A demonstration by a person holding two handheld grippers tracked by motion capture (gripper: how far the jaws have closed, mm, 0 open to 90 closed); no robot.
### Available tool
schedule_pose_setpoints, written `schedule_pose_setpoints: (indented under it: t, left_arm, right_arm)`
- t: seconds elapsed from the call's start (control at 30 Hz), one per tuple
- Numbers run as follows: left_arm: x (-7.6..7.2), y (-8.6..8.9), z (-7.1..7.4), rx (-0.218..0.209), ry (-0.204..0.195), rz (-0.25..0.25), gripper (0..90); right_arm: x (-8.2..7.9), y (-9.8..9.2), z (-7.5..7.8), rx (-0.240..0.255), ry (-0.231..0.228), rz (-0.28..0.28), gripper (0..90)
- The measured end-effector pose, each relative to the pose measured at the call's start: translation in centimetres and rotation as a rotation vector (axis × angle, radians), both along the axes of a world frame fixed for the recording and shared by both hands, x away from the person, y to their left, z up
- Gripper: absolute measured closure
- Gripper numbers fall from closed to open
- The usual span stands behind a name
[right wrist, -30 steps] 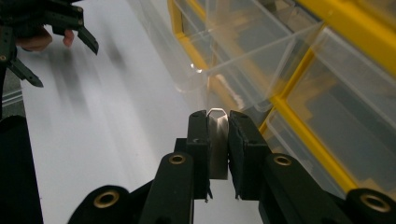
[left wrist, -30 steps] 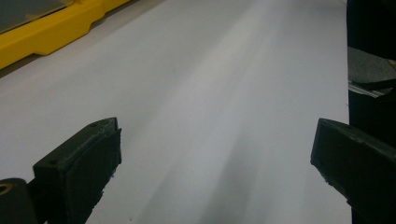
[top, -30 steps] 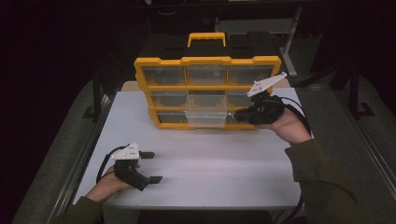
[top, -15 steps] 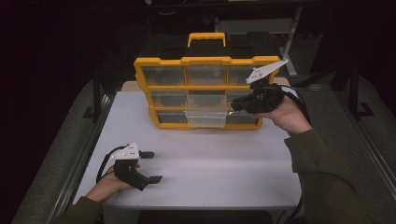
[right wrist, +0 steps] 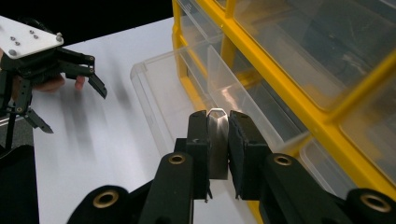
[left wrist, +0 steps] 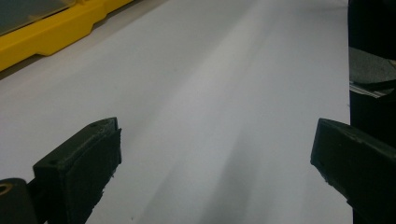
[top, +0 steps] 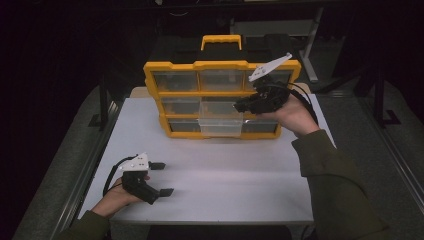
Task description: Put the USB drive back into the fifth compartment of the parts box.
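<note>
A yellow and black organizer (top: 220, 65) with clear drawers stands upright at the back of the white table (top: 235, 175). Its bottom middle drawer (top: 220, 126) is pulled out; its clear rim (right wrist: 154, 88) shows in the right gripper view. My right gripper (top: 243, 106) hovers in front of the organizer's right side, at the middle row. It is shut on a small shiny metal piece (right wrist: 217, 140), clamped upright between the pads. My left gripper (top: 162, 178) rests at the table's front left, open, with nothing between its fingers (left wrist: 79, 163). The right gripper view shows this left gripper (right wrist: 72, 109) farther off.
The organizer's yellow base (left wrist: 51, 37) lies at the upper left of the left gripper view. A dark frame and rails (top: 100, 115) run along both sides of the table. A person's green sleeve (top: 335, 185) reaches in from the lower right.
My right gripper has risen and drifted a little left, from the bottom right drawer up to the middle row, still shut on the metal piece. The left gripper has stayed put.
</note>
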State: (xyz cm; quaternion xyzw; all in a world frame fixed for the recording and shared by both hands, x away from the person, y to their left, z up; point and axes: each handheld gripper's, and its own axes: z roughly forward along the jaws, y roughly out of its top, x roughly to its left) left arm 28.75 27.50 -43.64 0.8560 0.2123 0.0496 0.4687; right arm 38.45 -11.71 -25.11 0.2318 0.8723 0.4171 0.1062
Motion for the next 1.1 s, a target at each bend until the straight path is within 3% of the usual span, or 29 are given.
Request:
schedule_pose_setpoints:
  t: [0.37, 0.47, 0.7, 0.97, 1.0, 1.1]
  left_arm:
    - [0.0, 0.0, 0.0, -0.002, 0.001, -0.004, 1.1]
    - [-0.1, 0.0, 0.0, -0.002, 0.002, -0.006, 1.1]
    - [0.0, 0.0, 0.0, -0.001, 0.002, -0.006, 1.1]
    - [0.0, 0.0, 0.0, 0.001, 0.003, -0.004, 1.1]
    - [0.0, 0.0, 0.0, 0.003, 0.004, -0.004, 1.1]
    - [0.0, 0.0, -0.1, 0.005, 0.007, -0.004, 1.1]
  right_arm:
    - [1.4, 2.3, -1.3, -0.029, 0.032, 0.017, 76.6]
    - [1.6, 2.5, -1.5, -0.030, 0.028, -0.007, 66.6]
    - [1.3, 1.5, -1.1, 0.007, 0.035, -0.033, 57.1]
    - [0.5, 0.2, -0.9, 0.020, 0.038, -0.051, 52.0]
    - [0.2, -0.2, -1.0, 0.021, 0.040, -0.053, 47.3]
    - [-0.1, -0.8, -1.1, 0.018, 0.037, -0.054, 44.0]
